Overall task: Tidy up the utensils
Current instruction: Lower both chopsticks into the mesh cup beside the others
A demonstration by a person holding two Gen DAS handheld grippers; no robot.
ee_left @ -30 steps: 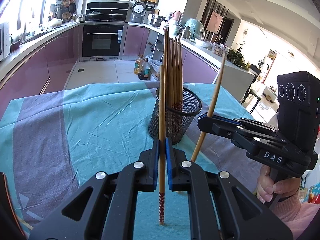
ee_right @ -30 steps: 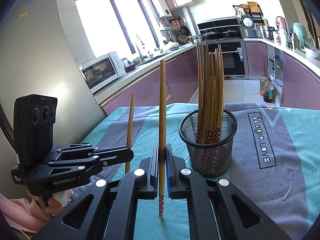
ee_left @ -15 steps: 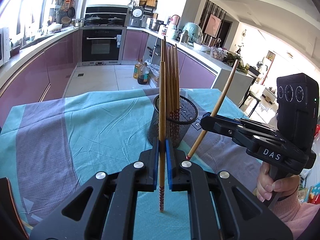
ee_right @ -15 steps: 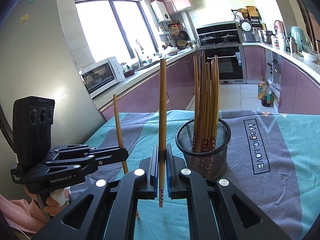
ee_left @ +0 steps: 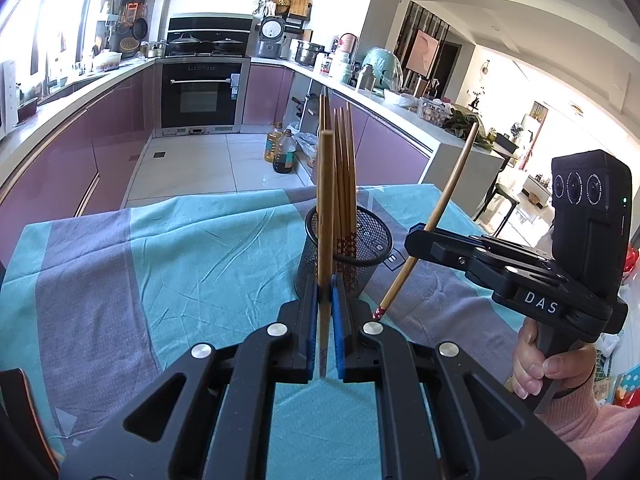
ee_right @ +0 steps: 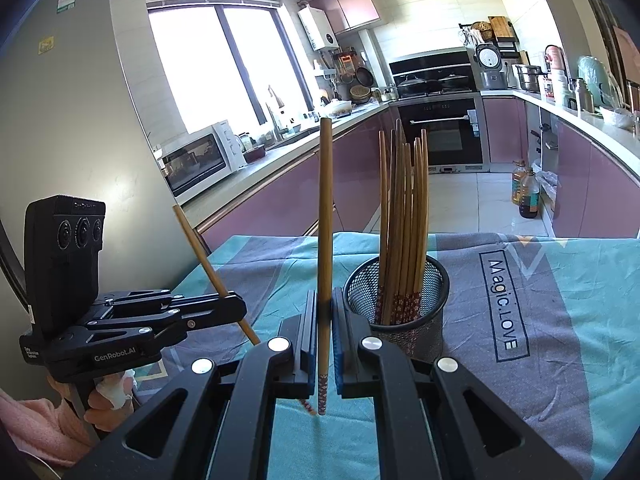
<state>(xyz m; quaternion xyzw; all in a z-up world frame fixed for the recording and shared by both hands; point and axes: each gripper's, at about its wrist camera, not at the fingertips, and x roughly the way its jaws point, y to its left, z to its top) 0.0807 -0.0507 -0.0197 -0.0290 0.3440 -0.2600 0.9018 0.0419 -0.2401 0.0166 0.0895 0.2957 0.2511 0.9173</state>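
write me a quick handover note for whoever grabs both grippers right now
Left gripper: shut on one chopstick, held upright.
Right gripper: shut on another chopstick, also upright in its own view.
Mesh holder stands on the teal tablecloth just beyond both grippers, with a bunch of chopsticks already inside.
Left: drop these two chopsticks into the holder.

We read "DAS" in white letters on the black body of the right gripper [ee_left: 418,242]. The left gripper [ee_right: 236,307] carries "GenRobot.AI" on its side. The teal and grey tablecloth [ee_right: 560,300] bears "Magic.LOVE" printed inside a dark rectangular frame.
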